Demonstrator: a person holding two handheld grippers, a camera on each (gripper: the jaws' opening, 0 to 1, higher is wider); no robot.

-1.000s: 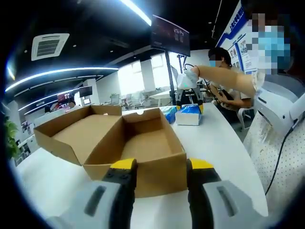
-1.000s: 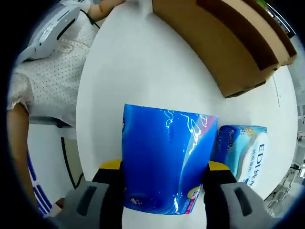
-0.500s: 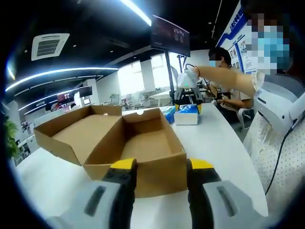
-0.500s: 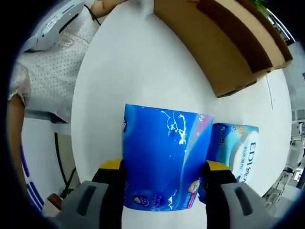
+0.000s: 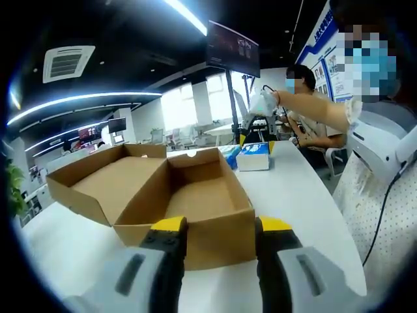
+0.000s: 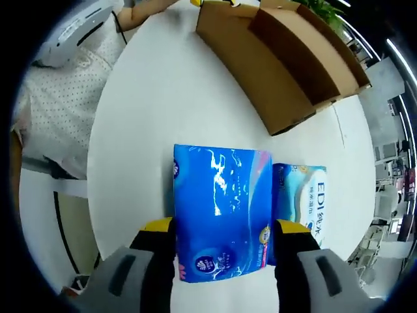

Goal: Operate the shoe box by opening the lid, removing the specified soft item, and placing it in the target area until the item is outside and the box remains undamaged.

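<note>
While cardboard box (image 6: 280, 65) sits open, second pack (image 6: 301, 208) touches blue pack (image 6: 221, 208).

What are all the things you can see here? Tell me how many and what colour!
Shoe box: one, brown cardboard, lid open, on the table by the left gripper.
Blue pack: one, shiny dark blue, on the table between the right gripper's fingers.
Light pack: one, pale blue and white, right beside the blue pack.
Table: one, white.
Plant: one, green, past the table's edge.
Seated person: one, behind the table.
Left gripper: grey, yellow-tipped fingers, open.
Right gripper: same colours; grip cannot be judged.
</note>
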